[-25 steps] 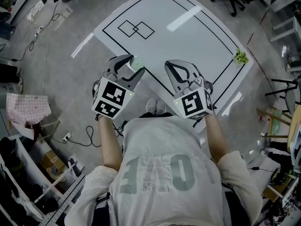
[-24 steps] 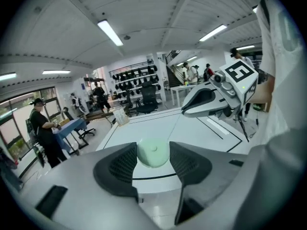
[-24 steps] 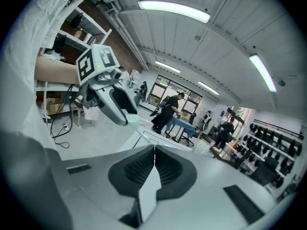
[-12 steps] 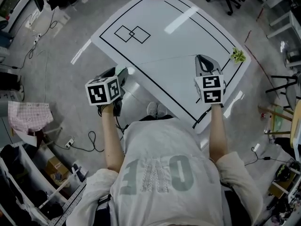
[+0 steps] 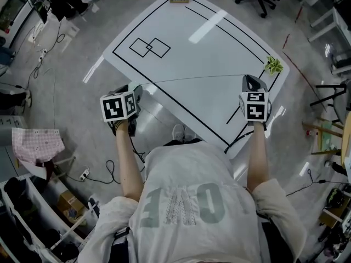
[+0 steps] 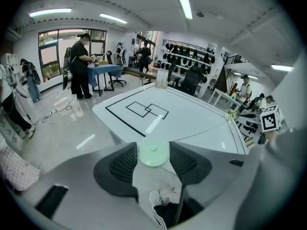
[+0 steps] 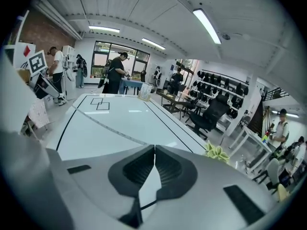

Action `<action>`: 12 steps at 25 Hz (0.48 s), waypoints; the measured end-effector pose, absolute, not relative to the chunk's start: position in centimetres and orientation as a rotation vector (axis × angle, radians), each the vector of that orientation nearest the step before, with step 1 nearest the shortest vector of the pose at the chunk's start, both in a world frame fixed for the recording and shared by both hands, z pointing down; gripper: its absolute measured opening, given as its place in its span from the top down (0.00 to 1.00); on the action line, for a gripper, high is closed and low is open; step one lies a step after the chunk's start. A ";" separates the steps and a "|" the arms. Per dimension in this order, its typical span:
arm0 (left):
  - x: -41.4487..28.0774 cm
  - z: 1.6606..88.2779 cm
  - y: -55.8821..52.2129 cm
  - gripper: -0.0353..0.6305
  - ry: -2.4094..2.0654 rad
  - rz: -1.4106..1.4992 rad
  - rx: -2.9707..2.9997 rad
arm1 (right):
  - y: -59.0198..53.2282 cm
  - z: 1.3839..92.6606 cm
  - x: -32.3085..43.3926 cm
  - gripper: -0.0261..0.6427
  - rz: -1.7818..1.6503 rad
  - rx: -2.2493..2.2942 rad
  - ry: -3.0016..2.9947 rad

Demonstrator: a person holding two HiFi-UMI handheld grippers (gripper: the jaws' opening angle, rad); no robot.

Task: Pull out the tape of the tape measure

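Tension on the drawn tape [image 5: 192, 79] is my worry here; the blade runs thin and taut over the worktop [image 5: 219, 37] from nine o'clock to three o'clock, and only two pinches hold it. The right gripper [image 5: 250, 82], out at the worktop's four o'clock corner, has its fingers [image 7: 136, 169] clenched flat together on what I take to be the tape's end; should that sliver slide off the pads, I judge the spring would whip the blade back toward the case. The left gripper [image 5: 136, 92] hangs just off the worktop's eight o'clock edge, over the floor [image 5: 71, 81], its fingers [image 6: 120, 164] clamped wide on the rim of the pale green tape measure [image 6: 153, 153]; the case is round and looks smooth, so a harder pull could roll it or squeeze it out, and it would drop to the floor. A small plant [image 5: 273, 65] sits just at one o'clock of the right gripper; a wider sweep would likely knock it. The person's arms [image 5: 125, 158] reach forward and splay wide, near straight; each gripper tips downward, its marker cube [image 5: 118, 107] turned up toward the head camera.
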State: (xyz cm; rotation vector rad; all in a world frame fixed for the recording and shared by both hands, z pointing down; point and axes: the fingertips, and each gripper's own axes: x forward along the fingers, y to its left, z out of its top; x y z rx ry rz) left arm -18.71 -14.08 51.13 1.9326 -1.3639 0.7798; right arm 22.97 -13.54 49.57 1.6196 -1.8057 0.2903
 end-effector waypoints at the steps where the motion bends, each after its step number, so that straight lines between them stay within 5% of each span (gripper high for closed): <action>1: -18.9 51.2 -14.2 0.60 -1.368 0.787 1.929 | -13.4 49.7 23.5 0.91 0.297 1.627 -1.796; 12: -21.7 51.3 -15.7 0.60 -1.473 0.862 1.932 | -12.5 50.6 28.0 0.91 0.294 1.697 -1.699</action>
